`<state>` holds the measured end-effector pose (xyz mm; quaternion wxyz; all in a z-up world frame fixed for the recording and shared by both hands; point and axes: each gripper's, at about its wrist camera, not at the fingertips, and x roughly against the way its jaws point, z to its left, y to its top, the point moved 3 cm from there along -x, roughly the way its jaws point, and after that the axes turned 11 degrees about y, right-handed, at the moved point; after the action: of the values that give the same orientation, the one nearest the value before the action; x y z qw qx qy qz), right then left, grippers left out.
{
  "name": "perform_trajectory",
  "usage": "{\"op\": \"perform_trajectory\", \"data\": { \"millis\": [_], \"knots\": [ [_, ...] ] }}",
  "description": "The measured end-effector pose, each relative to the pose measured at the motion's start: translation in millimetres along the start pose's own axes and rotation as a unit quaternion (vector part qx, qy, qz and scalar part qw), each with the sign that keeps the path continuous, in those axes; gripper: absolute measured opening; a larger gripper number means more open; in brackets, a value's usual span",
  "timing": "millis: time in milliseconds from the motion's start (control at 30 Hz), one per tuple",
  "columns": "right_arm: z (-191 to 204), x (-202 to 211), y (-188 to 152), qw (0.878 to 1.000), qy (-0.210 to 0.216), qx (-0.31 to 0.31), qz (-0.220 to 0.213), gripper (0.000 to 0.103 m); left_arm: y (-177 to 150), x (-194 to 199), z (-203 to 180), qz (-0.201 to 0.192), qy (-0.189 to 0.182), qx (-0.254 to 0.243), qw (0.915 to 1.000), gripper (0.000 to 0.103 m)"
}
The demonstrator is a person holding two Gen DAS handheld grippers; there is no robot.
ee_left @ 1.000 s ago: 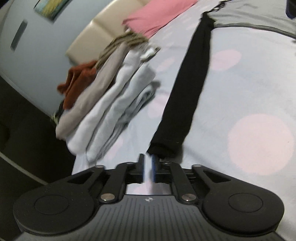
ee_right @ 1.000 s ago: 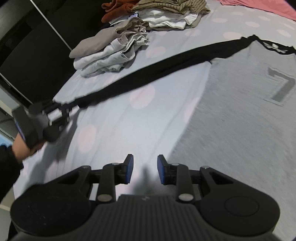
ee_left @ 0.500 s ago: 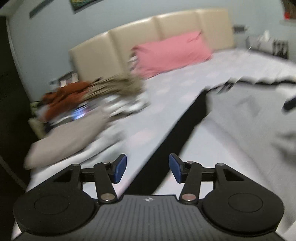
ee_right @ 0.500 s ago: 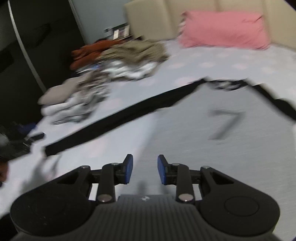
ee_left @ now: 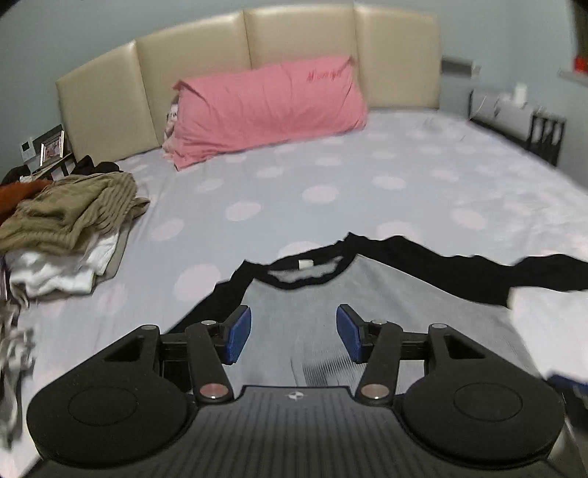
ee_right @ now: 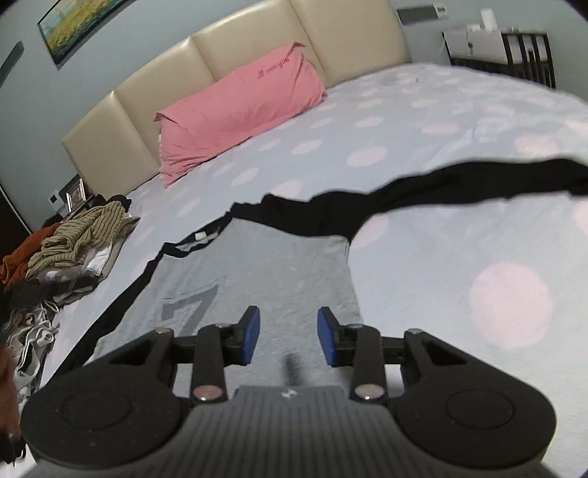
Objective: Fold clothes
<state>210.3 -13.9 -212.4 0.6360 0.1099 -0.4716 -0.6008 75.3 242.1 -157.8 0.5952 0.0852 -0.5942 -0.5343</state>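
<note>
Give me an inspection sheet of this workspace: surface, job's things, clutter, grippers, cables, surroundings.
Surface: bed sheet, pale with pink dots, lightly wrinkled.
Job's things: grey shirt with black sleeves and a printed 7, laid flat face up, collar toward the headboard; right sleeve stretched out sideways.
Clutter: pile of clothes at the bed's left edge, a striped olive garment on top; pink pillow against the headboard.
Grippers: left gripper open, empty, over the shirt's chest; right gripper open, empty, over the shirt's body.
Cables: nothing seen.
Surroundings: cream padded headboard, picture frame on a bedside stand, wall picture.
</note>
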Motion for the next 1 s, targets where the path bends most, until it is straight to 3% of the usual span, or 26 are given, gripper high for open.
{"op": "perform_trajectory", "data": {
  "millis": [100,233,367,567,633,733,800,900,1000],
  "knots": [
    [0,-22,-4,0.998,0.043,-0.034,-0.02,0.04,23,-28,-8,0.041,0.041,-0.054,0.9968,0.049],
    [6,-48,-2,0.989,0.125,-0.048,-0.059,0.04,39,-38,1,0.076,0.094,-0.166,0.9787,0.049],
    [16,-80,-23,0.985,0.171,-0.03,-0.018,0.04,48,-42,33,0.084,0.046,-0.214,0.972,0.049],
    [30,-93,-35,0.985,0.171,0.011,0.002,0.038,40,-86,78,0.124,-0.011,-0.259,0.9579,0.044],
    [32,-96,-34,0.986,0.167,0.016,0.009,0.039,37,-96,97,0.124,-0.035,-0.252,0.9591,0.043],
    [30,-98,-34,0.983,0.18,0.024,0.019,0.039,26,-121,125,0.115,-0.099,-0.214,0.9651,0.04],
    [26,-99,-34,0.981,0.19,0.021,0.025,0.039,13,-148,142,0.132,-0.148,-0.165,0.9663,0.026],
    [31,-101,-32,0.982,0.183,0.029,0.03,0.038,-7,-176,156,0.13,-0.213,-0.104,0.9626,0.02],
    [47,-99,-32,0.984,0.156,0.073,0.036,0.04,-22,-192,161,0.13,-0.274,-0.067,0.9504,0.02]
  ]
}}
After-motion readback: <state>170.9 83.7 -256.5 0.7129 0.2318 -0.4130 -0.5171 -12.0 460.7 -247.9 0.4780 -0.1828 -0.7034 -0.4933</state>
